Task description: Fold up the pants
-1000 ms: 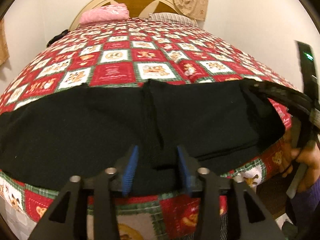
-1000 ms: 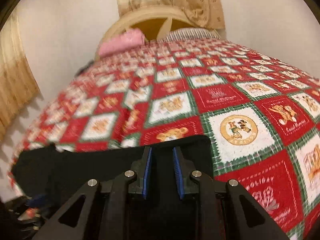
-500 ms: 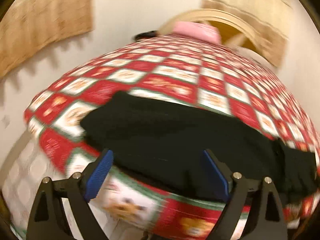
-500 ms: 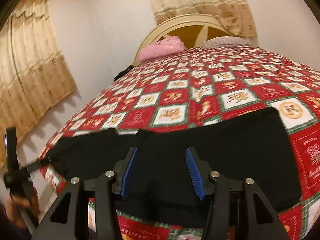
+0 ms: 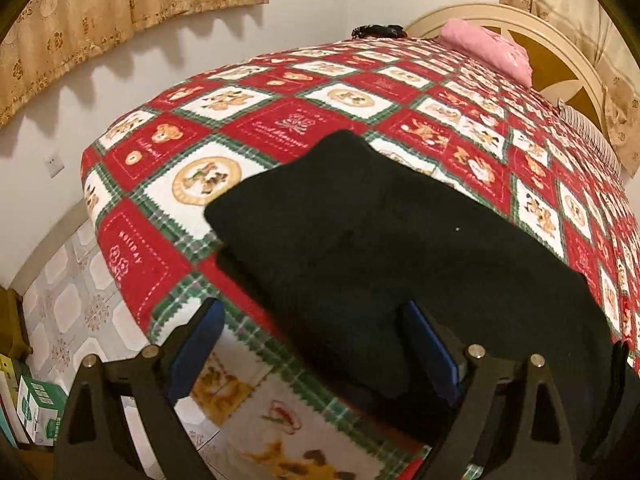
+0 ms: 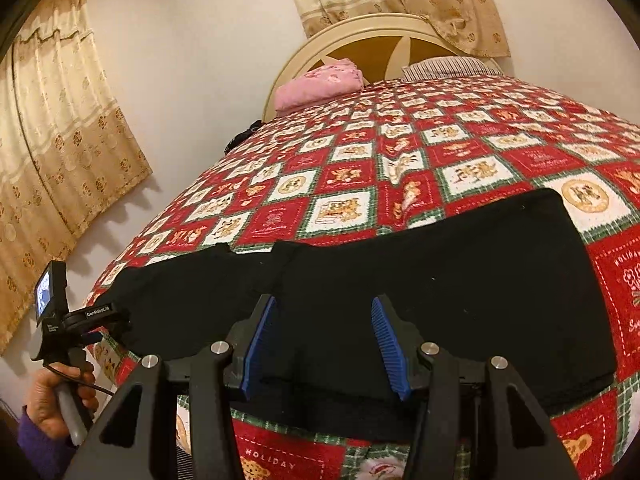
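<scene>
Black pants (image 6: 420, 288) lie flat across the near edge of the bed's red patchwork quilt (image 6: 360, 168). Left gripper (image 5: 316, 344) spread wide, nothing pinched. Right gripper (image 6: 324, 344) released above the fabric. Cream headboard (image 6: 360, 36), beige curtains (image 5: 120, 4), tiled floor (image 5: 72, 280).

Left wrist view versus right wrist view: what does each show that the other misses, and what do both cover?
Only the left wrist view shows the tiled floor, a wall socket and the boxes beside the bed.

Only the right wrist view shows the left gripper from outside, its handle in a hand with a purple sleeve, by the bed's corner.

Both show the black pants lying flat on the red checked blanket, a pink pillow, the headboard and the curtains.
</scene>
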